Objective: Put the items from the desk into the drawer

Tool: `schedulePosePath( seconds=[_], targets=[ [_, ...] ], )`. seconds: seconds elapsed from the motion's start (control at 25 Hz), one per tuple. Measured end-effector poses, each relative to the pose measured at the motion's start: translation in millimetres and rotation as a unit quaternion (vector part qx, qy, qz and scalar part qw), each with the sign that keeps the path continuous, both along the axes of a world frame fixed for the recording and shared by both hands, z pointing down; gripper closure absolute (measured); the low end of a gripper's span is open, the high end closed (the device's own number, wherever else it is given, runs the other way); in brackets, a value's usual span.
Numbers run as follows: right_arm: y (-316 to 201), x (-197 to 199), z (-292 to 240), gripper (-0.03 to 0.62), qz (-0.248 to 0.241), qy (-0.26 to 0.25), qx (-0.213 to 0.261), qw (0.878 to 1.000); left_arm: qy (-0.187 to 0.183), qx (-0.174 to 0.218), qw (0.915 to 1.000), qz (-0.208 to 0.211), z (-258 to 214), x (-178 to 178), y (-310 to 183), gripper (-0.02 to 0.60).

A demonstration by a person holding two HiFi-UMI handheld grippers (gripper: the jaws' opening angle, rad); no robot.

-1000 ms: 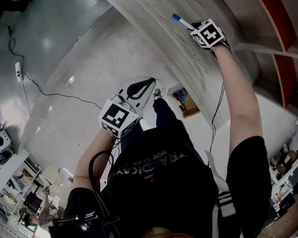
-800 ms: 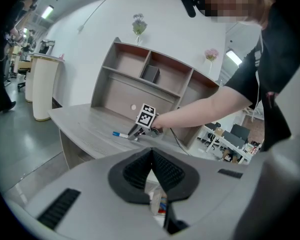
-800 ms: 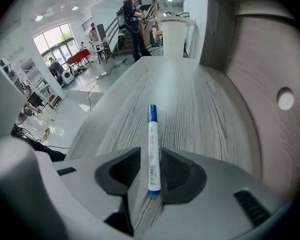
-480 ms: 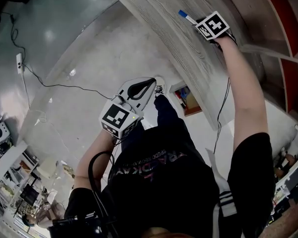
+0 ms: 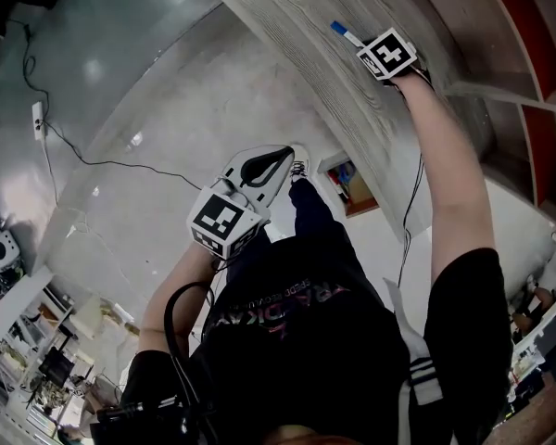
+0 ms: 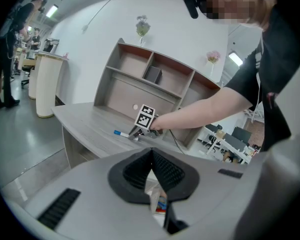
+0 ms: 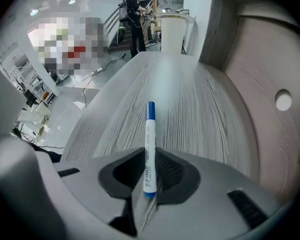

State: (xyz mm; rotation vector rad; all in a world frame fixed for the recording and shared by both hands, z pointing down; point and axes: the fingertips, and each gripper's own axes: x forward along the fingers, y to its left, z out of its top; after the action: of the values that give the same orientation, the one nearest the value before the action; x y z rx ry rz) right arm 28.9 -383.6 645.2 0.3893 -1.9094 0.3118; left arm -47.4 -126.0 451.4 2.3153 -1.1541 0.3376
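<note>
A white marker (image 7: 149, 149) with a blue cap lies between the jaws of my right gripper (image 7: 149, 158), which is shut on it, just above the grey wooden desk (image 7: 190, 99). In the head view the marker (image 5: 343, 34) sticks out of the right gripper (image 5: 361, 46) over the desk (image 5: 287, 26). My left gripper (image 5: 280, 154) hangs lower, over the floor near the person's legs, shut with nothing in it. The open drawer (image 5: 346, 188) below the desk edge shows colourful items. The left gripper view shows its own shut left gripper (image 6: 151, 154) and the marker (image 6: 121, 133) far off.
A shelf unit (image 6: 150, 79) with open compartments stands at the back of the desk. A black cable (image 5: 102, 165) runs across the shiny floor at the left. A white round column (image 6: 45, 84) stands beside the desk's far end.
My right gripper has shifted slightly along the desk with the marker still in it. The left gripper has barely moved.
</note>
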Motion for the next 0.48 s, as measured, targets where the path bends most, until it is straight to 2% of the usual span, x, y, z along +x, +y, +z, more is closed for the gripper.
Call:
schedulePosePath(
  seconds=[0.28,0.48],
  targets=[
    [4,7,2,0.517,0.055,-0.042,0.025,0.997,-0.003,0.008,1.0,-0.005,1,-7,9,0.569],
    [21,0,-32,0.517,0.088,-0.128,0.055,0.986,-0.001,0.018,0.9997,-0.014,-7,-20,14,0.569]
  ],
)
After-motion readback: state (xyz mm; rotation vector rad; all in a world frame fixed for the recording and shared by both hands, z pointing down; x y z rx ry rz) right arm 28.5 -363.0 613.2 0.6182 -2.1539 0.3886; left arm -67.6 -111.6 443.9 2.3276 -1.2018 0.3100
